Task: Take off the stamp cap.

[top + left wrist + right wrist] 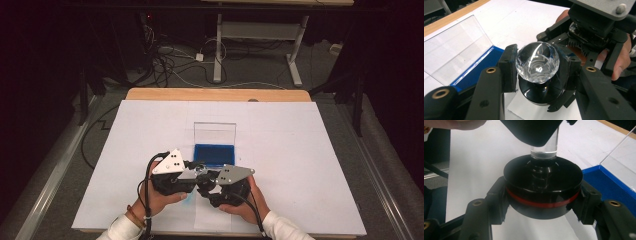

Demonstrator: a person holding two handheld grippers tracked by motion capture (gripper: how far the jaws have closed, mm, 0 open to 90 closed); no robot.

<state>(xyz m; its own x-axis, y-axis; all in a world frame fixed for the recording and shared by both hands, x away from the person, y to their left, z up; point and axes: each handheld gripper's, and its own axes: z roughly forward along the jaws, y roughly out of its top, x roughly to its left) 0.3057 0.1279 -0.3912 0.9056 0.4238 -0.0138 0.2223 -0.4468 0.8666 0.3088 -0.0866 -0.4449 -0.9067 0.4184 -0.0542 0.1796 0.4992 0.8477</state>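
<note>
From above, my left gripper and right gripper meet over the white sheet, just before one blue box with its clear lid upright. Along my left jaws, I clench one faceted, glassy knob. Along my right jaws, I grip its glossy black round base, ringed by one red band.

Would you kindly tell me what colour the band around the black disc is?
Red; the band on the black disc shows best in the right gripper view.
</note>
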